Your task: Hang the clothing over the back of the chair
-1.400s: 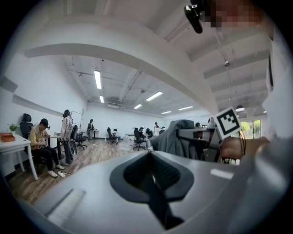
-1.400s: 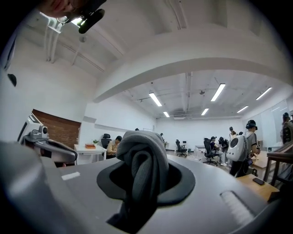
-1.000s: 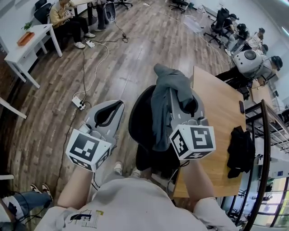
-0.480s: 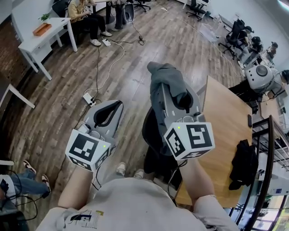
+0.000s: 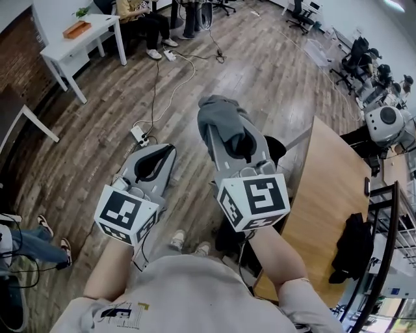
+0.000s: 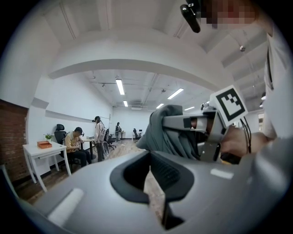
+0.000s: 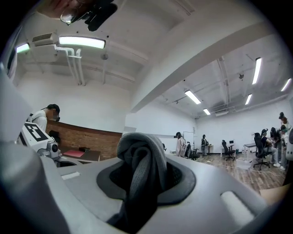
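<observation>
- Plank floor runs out ahead of me, with a brick wall at the far left.
- White bench far left, an orange tray on top of it.
- A seated person just beyond that bench.
- Power strip lying on the floor, its cable trailing away to the far side.
- Wooden bench on my right, with a black garment heaped at its near right edge.
- Round white machine far right.

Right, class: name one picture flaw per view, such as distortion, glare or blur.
Head view: fisheye bows the floorboards and the wooden table edge. Left gripper view: dark round vignette, the left gripper body soft. Right gripper view: the ceiling light glares; the grey garment in the jaws looks blurred.
</observation>
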Action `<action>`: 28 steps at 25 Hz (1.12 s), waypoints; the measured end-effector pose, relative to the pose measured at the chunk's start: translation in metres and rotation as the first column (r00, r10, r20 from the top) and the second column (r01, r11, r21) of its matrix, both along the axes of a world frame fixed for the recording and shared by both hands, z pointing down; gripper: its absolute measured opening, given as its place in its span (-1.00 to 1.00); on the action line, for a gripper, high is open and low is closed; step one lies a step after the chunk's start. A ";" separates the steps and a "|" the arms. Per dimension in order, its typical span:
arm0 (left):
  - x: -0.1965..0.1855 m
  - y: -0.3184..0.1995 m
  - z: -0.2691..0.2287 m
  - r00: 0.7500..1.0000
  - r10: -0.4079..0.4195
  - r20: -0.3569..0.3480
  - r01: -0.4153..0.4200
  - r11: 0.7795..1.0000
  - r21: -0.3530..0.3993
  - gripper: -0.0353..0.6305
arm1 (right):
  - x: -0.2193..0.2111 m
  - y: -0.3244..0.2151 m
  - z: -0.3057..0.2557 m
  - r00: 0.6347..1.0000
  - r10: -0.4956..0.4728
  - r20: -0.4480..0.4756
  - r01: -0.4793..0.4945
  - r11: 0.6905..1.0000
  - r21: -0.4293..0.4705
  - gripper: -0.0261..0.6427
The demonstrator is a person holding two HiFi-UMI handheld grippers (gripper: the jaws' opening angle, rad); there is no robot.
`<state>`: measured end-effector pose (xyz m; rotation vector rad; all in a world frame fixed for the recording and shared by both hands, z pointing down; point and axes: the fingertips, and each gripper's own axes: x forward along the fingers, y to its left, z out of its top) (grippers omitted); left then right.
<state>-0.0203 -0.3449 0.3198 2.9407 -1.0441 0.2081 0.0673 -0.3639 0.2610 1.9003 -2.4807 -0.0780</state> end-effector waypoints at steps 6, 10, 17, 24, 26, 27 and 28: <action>-0.026 -0.012 0.017 0.999 -0.046 0.013 0.046 0.998 -0.029 -0.89 | -0.038 -0.019 0.034 0.999 -0.049 0.003 0.049 0.997 -0.064 -0.60; -0.043 -0.023 0.030 0.997 -0.073 0.027 0.074 0.996 -0.049 -0.89 | -0.059 -0.029 0.069 0.997 -0.065 0.029 0.069 0.989 -0.135 -0.60; -0.053 -0.033 0.063 0.996 -0.072 0.046 0.076 0.992 -0.096 -0.89 | -0.080 -0.036 0.119 0.998 -0.052 0.026 0.057 0.976 -0.209 -0.60; -0.050 -0.043 0.097 0.997 -0.053 0.058 0.062 0.987 -0.147 -0.89 | -0.081 -0.039 0.171 0.999 -0.038 -0.008 0.034 0.954 -0.299 -0.60; -0.051 -0.047 0.109 0.997 -0.053 0.063 0.063 0.984 -0.166 -0.89 | -0.085 -0.039 0.188 0.997 -0.064 -0.049 0.043 0.939 -0.341 -0.61; -0.050 -0.049 0.114 0.996 -0.055 0.064 0.065 0.982 -0.177 -0.89 | -0.088 -0.038 0.197 0.993 -0.086 -0.077 0.052 0.929 -0.366 -0.60; -0.050 -0.049 0.120 0.996 -0.056 0.066 0.067 0.980 -0.189 -0.89 | -0.090 -0.037 0.206 0.989 -0.105 -0.106 0.056 0.920 -0.389 -0.61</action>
